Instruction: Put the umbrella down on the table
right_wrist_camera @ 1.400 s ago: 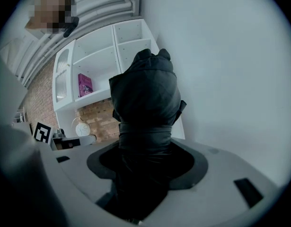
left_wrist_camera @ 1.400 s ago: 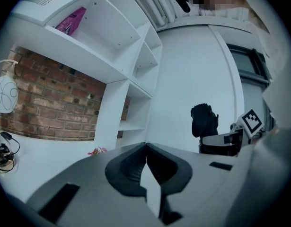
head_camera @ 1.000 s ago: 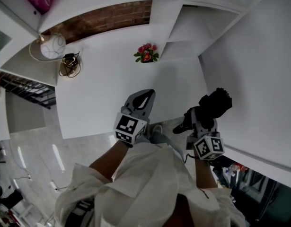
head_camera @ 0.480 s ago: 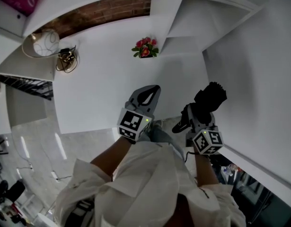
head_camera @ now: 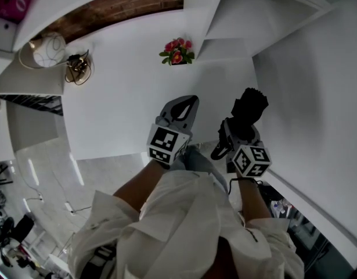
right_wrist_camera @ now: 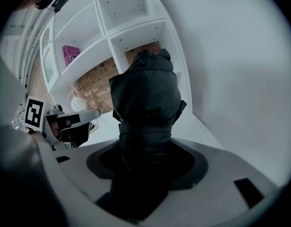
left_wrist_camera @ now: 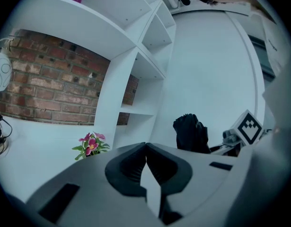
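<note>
One umbrella [head_camera: 249,104], one table [head_camera: 126,97]

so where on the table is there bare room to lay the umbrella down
The widest bare stretch of the table lies between the flowers and the near edge, left of the left gripper. The patch right of the flowers, ahead of the umbrella, is free too. Clutter sits at the far left corner: lamp and tangled cord.

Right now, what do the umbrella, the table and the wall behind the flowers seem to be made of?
Umbrella: black fabric, probably nylon or polyester, faintly shiny; soft bunched folds.
Table: smooth matte white, likely laminate or painted board; no grain shows.
Wall: bare red brick, rough, with pale mortar joints.
</note>
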`<move>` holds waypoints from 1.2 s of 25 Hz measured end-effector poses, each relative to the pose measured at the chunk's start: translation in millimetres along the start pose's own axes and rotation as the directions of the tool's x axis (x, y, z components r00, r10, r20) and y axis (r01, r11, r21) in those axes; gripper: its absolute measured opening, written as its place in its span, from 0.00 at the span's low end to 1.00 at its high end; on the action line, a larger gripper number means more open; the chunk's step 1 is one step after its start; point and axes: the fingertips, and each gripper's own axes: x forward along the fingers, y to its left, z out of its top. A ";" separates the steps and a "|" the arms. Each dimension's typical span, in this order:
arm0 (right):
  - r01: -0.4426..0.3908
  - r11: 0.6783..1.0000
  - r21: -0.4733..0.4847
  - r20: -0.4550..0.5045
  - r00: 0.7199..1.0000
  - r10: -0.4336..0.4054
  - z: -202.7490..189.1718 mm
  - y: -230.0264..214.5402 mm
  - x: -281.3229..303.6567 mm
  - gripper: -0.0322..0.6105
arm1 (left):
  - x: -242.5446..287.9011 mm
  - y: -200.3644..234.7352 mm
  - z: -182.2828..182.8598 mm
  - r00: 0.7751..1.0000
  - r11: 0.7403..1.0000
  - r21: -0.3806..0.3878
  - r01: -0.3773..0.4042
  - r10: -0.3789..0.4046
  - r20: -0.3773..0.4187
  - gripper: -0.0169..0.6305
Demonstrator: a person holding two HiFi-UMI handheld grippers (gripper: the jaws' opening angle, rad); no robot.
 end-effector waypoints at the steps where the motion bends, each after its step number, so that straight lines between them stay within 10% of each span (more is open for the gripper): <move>1: -0.002 1.000 -0.001 -0.016 1.000 0.002 -2.3 -0.5 4.9 0.47 | 4.0 -0.7 -0.9 1.000 1.000 -0.003 0.003 -0.003 -0.006 0.06; 30: 0.024 1.000 0.011 -0.389 0.921 -0.018 -74.9 -49.0 105.7 0.47 | 64.1 -15.3 -68.8 0.991 0.999 -0.035 -0.003 -0.002 -0.133 0.06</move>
